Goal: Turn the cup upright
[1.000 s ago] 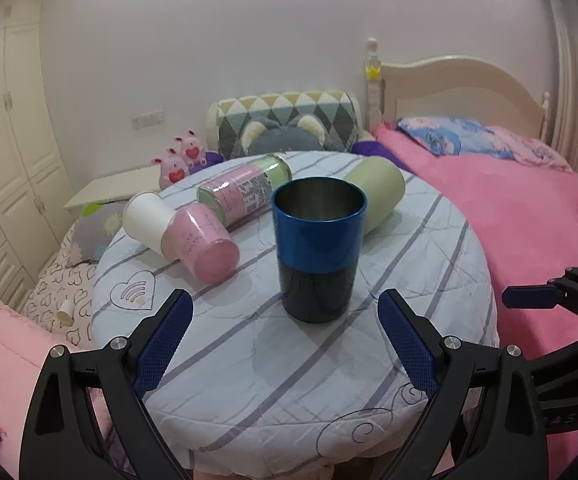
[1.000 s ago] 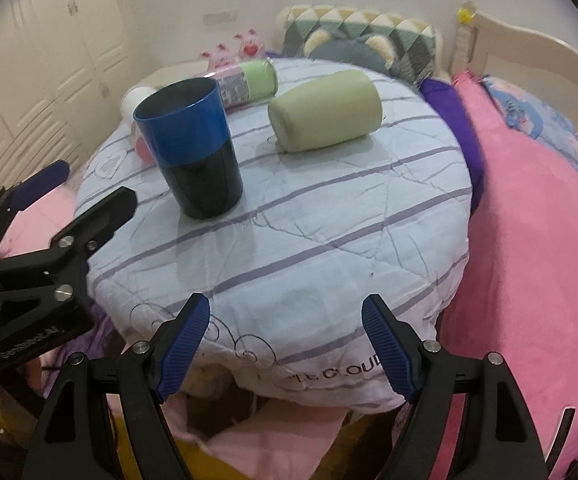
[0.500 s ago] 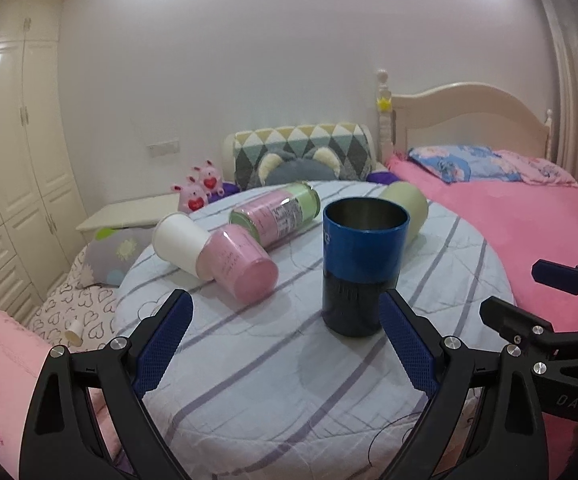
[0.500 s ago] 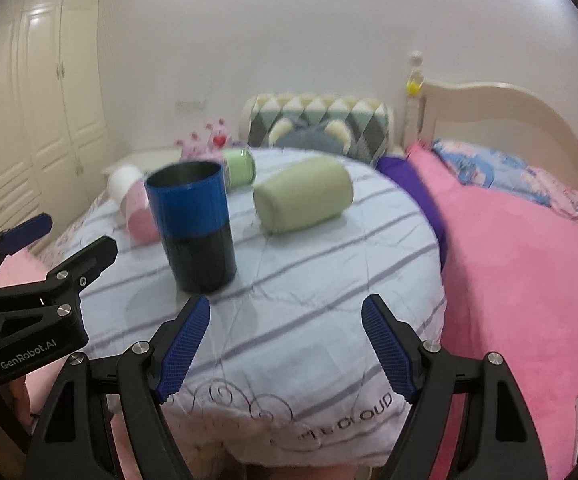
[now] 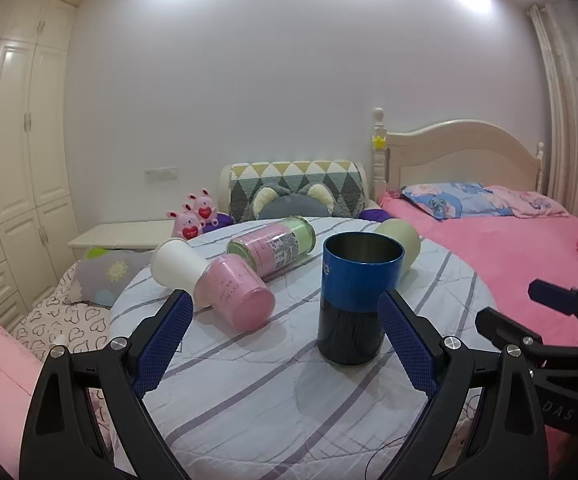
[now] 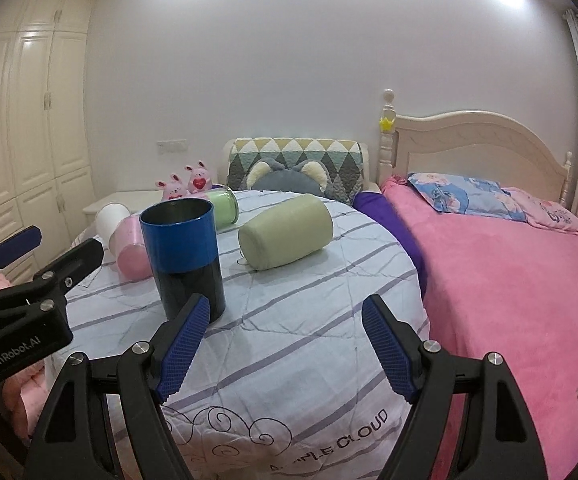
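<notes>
A blue and black cup (image 5: 356, 297) stands upright, mouth up, on the round striped table (image 5: 273, 392); it also shows in the right wrist view (image 6: 183, 258). A pale green cup (image 6: 285, 236) lies on its side behind it. A pink cup (image 5: 233, 295), a white cup (image 5: 175, 267) and a pink-green can (image 5: 275, 245) lie on their sides at the left. My left gripper (image 5: 285, 344) is open and empty, near the front of the blue cup. My right gripper (image 6: 285, 344) is open and empty, right of that cup.
A pink bed (image 6: 509, 272) with a cream headboard lies to the right of the table. Cushions and pink plush rabbits (image 5: 193, 216) sit behind it. White wardrobes (image 5: 5, 160) line the left wall. The table edge is near both grippers.
Both grippers have dropped lower and tilted up to a more level view of the table, pulling slightly back from the blue cup. The cups have not moved. Both stay open.
</notes>
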